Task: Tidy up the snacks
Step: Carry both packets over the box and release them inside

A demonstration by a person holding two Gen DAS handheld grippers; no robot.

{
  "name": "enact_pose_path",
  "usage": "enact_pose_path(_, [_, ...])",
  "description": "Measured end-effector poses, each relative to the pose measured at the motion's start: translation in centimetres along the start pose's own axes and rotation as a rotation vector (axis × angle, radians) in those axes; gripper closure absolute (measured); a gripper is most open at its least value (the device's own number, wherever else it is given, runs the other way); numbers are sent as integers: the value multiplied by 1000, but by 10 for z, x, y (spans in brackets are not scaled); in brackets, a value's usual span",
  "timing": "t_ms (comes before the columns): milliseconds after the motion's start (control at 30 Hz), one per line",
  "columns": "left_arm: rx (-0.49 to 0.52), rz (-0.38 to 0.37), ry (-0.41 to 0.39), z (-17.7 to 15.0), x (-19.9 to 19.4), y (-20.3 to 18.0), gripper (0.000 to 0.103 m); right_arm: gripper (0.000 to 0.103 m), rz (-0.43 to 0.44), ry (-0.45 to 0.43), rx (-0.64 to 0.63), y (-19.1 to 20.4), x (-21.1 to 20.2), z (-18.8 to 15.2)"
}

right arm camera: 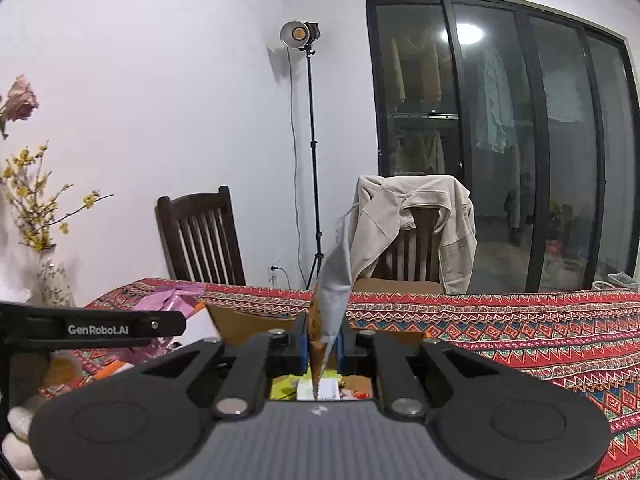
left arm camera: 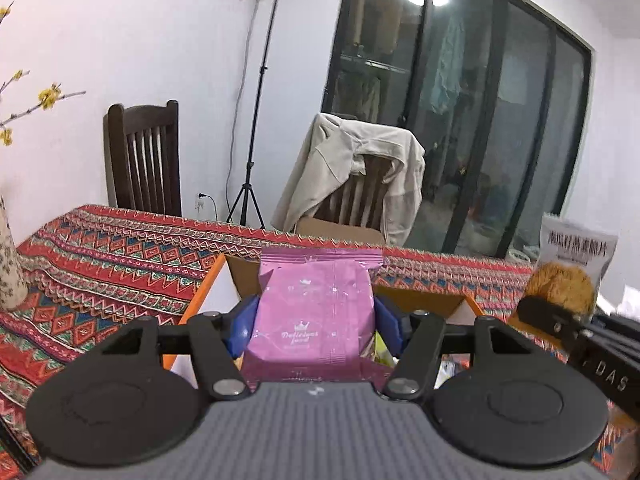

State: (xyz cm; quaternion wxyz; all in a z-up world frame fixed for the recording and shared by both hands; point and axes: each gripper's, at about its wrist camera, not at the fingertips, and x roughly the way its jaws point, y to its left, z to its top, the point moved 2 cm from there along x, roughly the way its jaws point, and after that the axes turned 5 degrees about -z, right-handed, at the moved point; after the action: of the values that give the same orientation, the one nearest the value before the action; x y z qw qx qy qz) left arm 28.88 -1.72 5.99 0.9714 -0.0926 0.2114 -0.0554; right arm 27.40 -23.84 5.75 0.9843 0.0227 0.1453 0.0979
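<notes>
Two grippers are up over the table [left arm camera: 100, 248], each with a snack packet in its jaws. The left gripper [left arm camera: 316, 320] has its blue fingers [left arm camera: 242, 322] pressed against both sides of a pink packet [left arm camera: 316, 308], which stands upright and fills the middle of the left wrist view; the jaws are held partway apart by the packet's width. Behind and below the packet, from ten to two o'clock around it, lie the orange-edged flaps of an open cardboard box [left arm camera: 224, 276], and a few wrappers show inside the box at about four o'clock of the packet.

The right gripper [right arm camera: 323, 344] is closed tight on the lower edge of a thin grey-and-orange bag [right arm camera: 334, 276], seen edge-on and rising toward twelve o'clock. Under its fingers the box [right arm camera: 240, 324] holds yellow, white and orange wrappers [right arm camera: 316, 390]. In the left wrist view this bag [left arm camera: 576, 256] appears at three o'clock, white with dark print and a brown picture, with the right gripper's black arm below it.

In the right wrist view, at nine o'clock, the left gripper's black arm crosses in, with the pink packet [right arm camera: 168, 300] beyond it.

A patterned red cloth covers the table. Past the far edge stand two dark wooden chairs [right arm camera: 200, 236], the right-hand one draped with a beige jacket [right arm camera: 416, 224], and a lamp on a tripod [right arm camera: 310, 152] between them. A vase [right arm camera: 54, 280] with yellow blossoms stands at the table's left end.
</notes>
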Motion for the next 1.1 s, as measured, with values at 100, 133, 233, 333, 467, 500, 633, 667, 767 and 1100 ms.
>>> enact_pose_path(100, [-9, 10, 7, -4, 13, 4, 40, 91, -7, -6, 29, -3, 13, -3])
enact_pose_path(133, [0, 17, 10, -6, 16, 6, 40, 91, -9, -9, 31, -3, 16, -6])
enact_pose_path(233, [1, 26, 23, -11, 25, 13, 40, 91, 0, 7, 37, -7, 26, -16])
enact_pose_path(333, [3, 34, 39, -16, 33, 16, 40, 91, 15, 32, 49, -11, 36, -26])
enact_pose_path(467, [24, 36, 59, -24, 40, 15, 40, 91, 25, 58, 47, -13, 40, -35])
enact_pose_path(500, [30, 37, 60, -25, 40, 14, 40, 91, 25, 63, 43, -13, 42, -37])
enact_pose_path(633, [54, 44, 62, -28, 41, 12, 40, 91, 23, 88, 31, -11, 48, -45])
enact_pose_path(667, [56, 44, 63, -29, 42, 12, 40, 91, 26, 93, 31, -11, 49, -47])
enact_pose_path(767, [58, 45, 69, -31, 44, 12, 40, 91, 31, 102, 23, -9, 52, -48])
enact_pose_path(1100, [9, 63, 10, -25, 28, 16, 0, 3, 12, 97, 18, -9, 49, -50])
